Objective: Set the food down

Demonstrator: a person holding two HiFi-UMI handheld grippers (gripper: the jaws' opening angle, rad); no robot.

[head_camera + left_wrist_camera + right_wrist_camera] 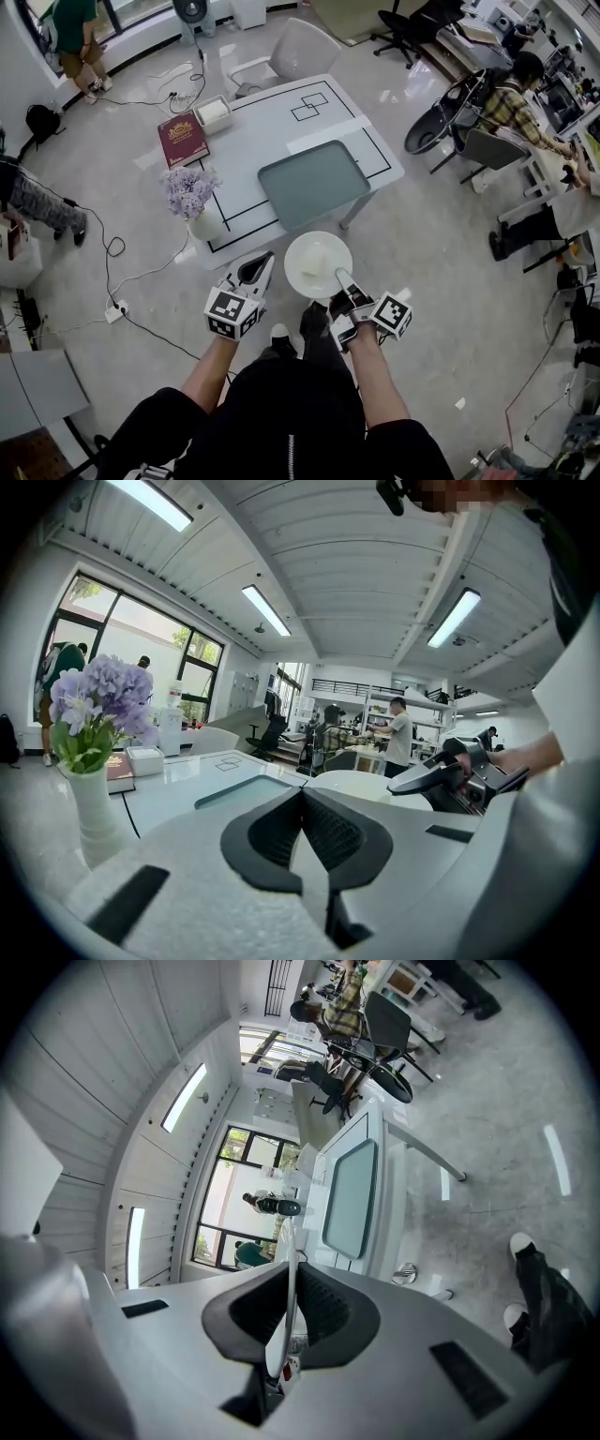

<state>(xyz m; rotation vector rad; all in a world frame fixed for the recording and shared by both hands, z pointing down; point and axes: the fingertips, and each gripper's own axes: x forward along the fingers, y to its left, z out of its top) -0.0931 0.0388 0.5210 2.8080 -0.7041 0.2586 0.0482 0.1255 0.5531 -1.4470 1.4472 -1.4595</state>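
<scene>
A round white plate [319, 265] with a pale lump of food [314, 260] on it hangs level just off the table's near edge, over the floor. My right gripper [343, 278] is shut on the plate's near right rim; in the right gripper view the rim [287, 1288] shows edge-on between the jaws of the right gripper [289, 1283]. To the left of the plate, my left gripper [263, 264] is shut and holds nothing. The left gripper view shows the left gripper [302, 797] with jaws pressed together, the plate [361, 782] beyond them.
The white table [281, 127] has black marked lines and a grey-green tray [314, 183]. A vase of purple flowers [192, 202] stands at its near left corner, with a red book [184, 138] and a white box [214, 112] further back. Cables lie on the floor at left.
</scene>
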